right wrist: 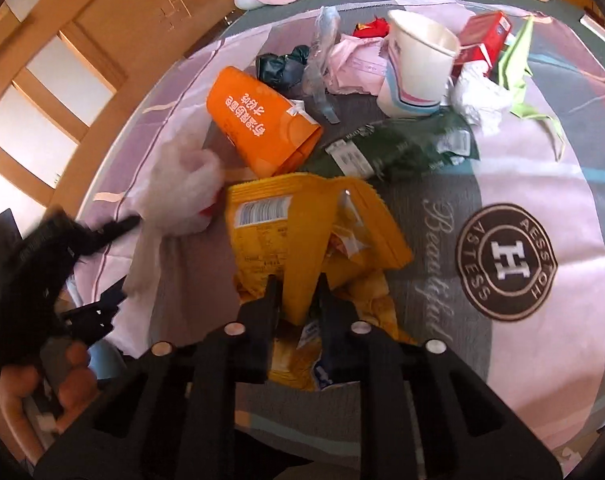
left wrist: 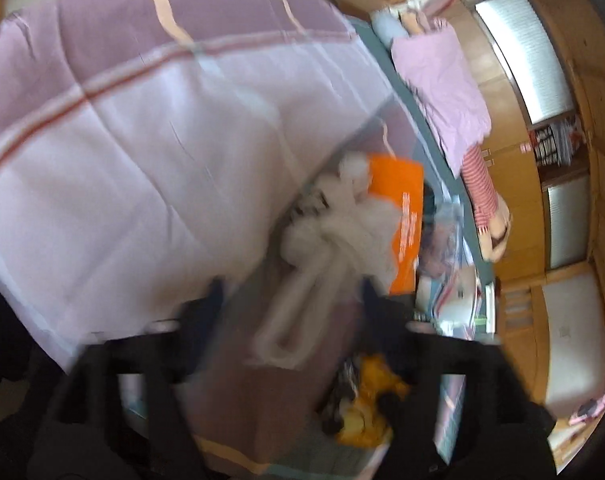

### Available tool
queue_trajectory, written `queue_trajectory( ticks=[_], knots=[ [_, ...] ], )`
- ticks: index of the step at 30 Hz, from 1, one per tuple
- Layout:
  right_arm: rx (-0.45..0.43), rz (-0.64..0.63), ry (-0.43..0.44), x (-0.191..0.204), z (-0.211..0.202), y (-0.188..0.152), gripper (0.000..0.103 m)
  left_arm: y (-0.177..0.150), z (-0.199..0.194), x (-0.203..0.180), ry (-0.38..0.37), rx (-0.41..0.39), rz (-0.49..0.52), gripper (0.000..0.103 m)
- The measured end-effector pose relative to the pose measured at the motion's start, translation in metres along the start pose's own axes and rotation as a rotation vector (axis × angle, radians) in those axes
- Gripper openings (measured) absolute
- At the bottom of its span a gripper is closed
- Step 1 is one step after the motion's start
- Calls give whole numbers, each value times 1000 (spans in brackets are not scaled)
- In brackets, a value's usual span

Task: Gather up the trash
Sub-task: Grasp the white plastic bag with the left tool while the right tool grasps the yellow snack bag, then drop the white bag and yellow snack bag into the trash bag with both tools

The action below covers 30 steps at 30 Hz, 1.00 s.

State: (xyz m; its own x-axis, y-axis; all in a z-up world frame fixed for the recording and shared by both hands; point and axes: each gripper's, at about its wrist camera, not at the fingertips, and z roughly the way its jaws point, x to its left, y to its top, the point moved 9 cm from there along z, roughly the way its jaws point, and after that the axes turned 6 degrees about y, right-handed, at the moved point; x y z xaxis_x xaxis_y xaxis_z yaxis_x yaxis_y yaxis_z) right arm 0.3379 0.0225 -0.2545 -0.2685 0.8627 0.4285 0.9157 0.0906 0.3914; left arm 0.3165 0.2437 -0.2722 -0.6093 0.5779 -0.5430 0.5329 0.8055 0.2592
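Left hand-held gripper [left wrist: 292,292] first: through its blurred wrist camera I see my two dark fingers spread apart with a white plastic bag [left wrist: 334,216] lying between and just beyond them; the pads do not press on it, so I count this one as open. An orange packet [left wrist: 402,208] lies right behind the bag, and a yellow wrapper [left wrist: 366,400] shows low between the fingers. All of it rests on the bed [left wrist: 102,140], whose cover is pink and lilac with stripes. A pink pillow [left wrist: 438,92] lies further off.

From the right wrist camera, my right hand-held gripper [right wrist: 296,288] is pinched on a strip of the yellow wrapper [right wrist: 302,232], jaws close together with the foil between them. Beyond it on the bed [right wrist: 542,168] lie the orange packet [right wrist: 262,120], a dark green packet [right wrist: 390,148], a white paper cup [right wrist: 418,64] on its side, a red box [right wrist: 486,36], crumpled white paper [right wrist: 478,96] and a dark crumpled bag [right wrist: 282,64]. The white plastic bag [right wrist: 182,188] lies left of the yellow wrapper, with my left hand-held gripper [right wrist: 120,256] just beside it, fingers apart, and my left hand [right wrist: 54,376] behind.
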Motion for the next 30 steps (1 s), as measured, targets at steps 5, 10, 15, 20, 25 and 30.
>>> queue_trajectory(
  ticks=[5, 10, 15, 20, 25, 30],
  knots=[
    [-52, 13, 23, -4, -41, -12, 14, 24, -7, -13, 46, -113, 43, 89],
    [-151, -17, 26, -2, -88, -22, 14, 8, 26, -46, 71, -37, 204, 94],
    [-226, -58, 12, -4, -132, -47, 14, -21, 60, -61, 46, 69, 323, 25],
    [-290, -107, -22, -11, -176, -68, 14, -20, 27, -71, -45, -25, 344, 14],
    [-359, -134, -57, -22, -229, -85, 14, -41, -42, -68, -140, -124, 405, 14],
    [-324, -134, -113, -44, -247, -118, 14, -118, -97, -68, -191, -132, 521, 14]
  ],
)
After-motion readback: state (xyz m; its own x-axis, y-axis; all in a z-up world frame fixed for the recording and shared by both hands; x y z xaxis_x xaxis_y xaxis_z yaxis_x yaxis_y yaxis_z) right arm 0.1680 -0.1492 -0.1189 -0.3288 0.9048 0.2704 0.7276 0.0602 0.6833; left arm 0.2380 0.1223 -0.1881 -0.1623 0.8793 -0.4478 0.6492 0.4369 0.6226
